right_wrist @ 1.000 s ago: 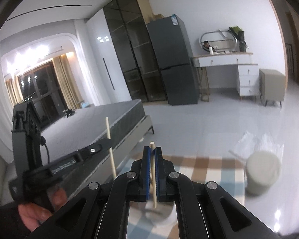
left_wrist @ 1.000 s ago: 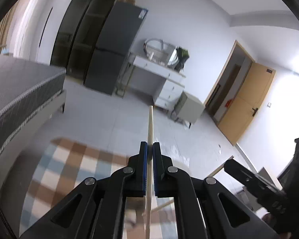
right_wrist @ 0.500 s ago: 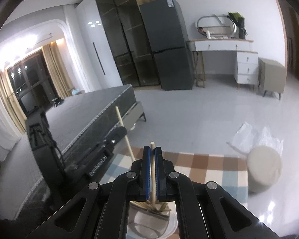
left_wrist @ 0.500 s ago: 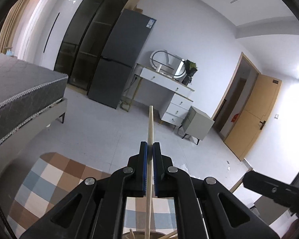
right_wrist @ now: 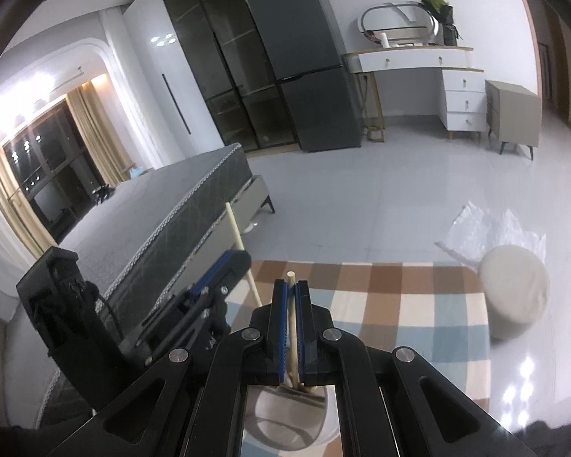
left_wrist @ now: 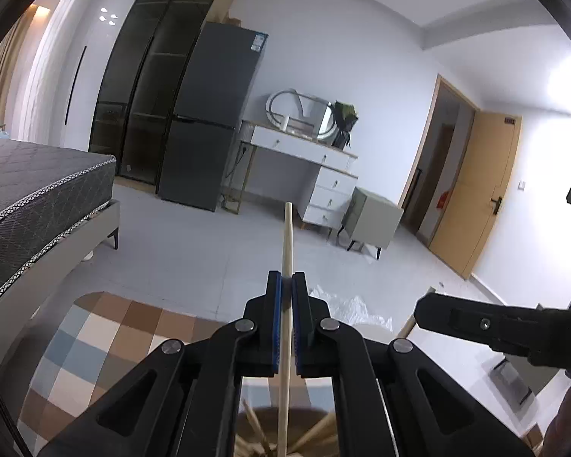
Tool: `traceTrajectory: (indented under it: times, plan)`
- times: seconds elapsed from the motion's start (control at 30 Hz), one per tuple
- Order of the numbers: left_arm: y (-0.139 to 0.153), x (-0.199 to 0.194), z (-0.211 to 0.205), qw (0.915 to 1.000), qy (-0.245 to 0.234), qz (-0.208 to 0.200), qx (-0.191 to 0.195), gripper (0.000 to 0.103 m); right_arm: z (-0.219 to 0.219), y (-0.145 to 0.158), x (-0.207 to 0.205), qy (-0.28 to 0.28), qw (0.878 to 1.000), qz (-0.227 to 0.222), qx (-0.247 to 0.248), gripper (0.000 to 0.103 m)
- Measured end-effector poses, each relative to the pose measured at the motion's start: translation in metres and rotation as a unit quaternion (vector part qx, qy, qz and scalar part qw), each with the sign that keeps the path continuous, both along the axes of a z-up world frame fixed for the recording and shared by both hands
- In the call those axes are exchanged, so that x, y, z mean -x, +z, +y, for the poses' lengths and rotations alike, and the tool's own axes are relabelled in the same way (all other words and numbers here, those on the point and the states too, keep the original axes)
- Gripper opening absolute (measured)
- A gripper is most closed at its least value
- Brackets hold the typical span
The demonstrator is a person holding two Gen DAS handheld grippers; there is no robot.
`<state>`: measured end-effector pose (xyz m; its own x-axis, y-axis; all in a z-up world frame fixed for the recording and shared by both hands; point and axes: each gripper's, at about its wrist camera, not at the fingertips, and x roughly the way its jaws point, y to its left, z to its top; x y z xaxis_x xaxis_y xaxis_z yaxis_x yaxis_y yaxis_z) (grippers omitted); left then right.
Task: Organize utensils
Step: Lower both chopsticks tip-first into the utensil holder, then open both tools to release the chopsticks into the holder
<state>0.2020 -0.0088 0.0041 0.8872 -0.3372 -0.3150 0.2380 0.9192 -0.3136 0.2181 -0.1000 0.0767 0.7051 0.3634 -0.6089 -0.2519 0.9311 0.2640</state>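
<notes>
My left gripper [left_wrist: 286, 285] is shut on a long pale wooden chopstick [left_wrist: 287, 236] that stands upright between the pads; its lower end reaches down into a round holder [left_wrist: 285, 434] with several more chopsticks. My right gripper [right_wrist: 292, 293] is shut on another wooden chopstick [right_wrist: 291, 278], held upright over a round cup-like holder [right_wrist: 285, 415] that holds more sticks. The right gripper shows at the right of the left wrist view [left_wrist: 476, 320]. The left gripper shows at the left of the right wrist view [right_wrist: 224, 266], with its chopstick [right_wrist: 240, 243] tilted.
A checked rug [right_wrist: 399, 297] lies on the grey tiled floor. A grey bed [left_wrist: 26, 190] stands to the left. A round beige stool [right_wrist: 514, 297] and a plastic sheet [right_wrist: 487, 228] are at the right. A fridge [left_wrist: 213, 114], dresser [left_wrist: 308, 175] and door [left_wrist: 476, 198] stand far back.
Both grippers have come closer together above the holder, each still holding its chopstick. The left view has tilted up and the holder's rim now shows below it.
</notes>
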Motion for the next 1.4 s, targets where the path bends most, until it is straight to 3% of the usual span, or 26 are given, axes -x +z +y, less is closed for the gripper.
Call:
traceTrajectory:
  times: [0.47, 0.8, 1.1, 1.17, 1.2, 1.23, 1.3, 1.4]
  plan:
    - [0.002, 0.018, -0.006, 0.9977, -0.055, 0.034, -0.021, 0.001, -0.001, -0.012, 0.013, 0.013, 1.0, -0.02, -0.002, 0.003]
    - [-0.005, 0.027, -0.007, 0.9877, -0.12, 0.095, -0.032, 0.001, -0.002, -0.048, 0.018, 0.005, 1.0, 0.016, 0.0, 0.003]
    - [0.009, 0.039, 0.017, 0.9893, -0.089, 0.115, -0.009, 0.001, -0.014, -0.047, 0.042, 0.0, 1.0, 0.01, -0.02, 0.006]
    - [0.017, 0.036, 0.025, 0.9902, -0.075, 0.118, 0.005, 0.006, -0.016, -0.042, 0.047, 0.0, 1.0, -0.003, -0.023, 0.008]
    - [0.021, 0.035, 0.026, 0.9907, -0.073, 0.115, 0.006, 0.016, -0.017, -0.04, 0.048, -0.002, 1.0, -0.007, -0.022, 0.014]
    - [0.026, 0.033, 0.027, 0.9917, -0.067, 0.11, 0.007, 0.034, -0.017, -0.038, 0.049, -0.006, 1.0, -0.01, -0.022, 0.018]
    - [0.033, 0.028, 0.029, 0.9931, -0.06, 0.1, 0.013, 0.057, -0.02, -0.034, 0.048, -0.009, 0.999, -0.016, -0.029, 0.021]
    - [0.04, 0.017, 0.03, 0.9956, -0.029, 0.089, -0.003, 0.06, -0.022, -0.03, 0.043, -0.019, 0.999, -0.024, -0.029, 0.029]
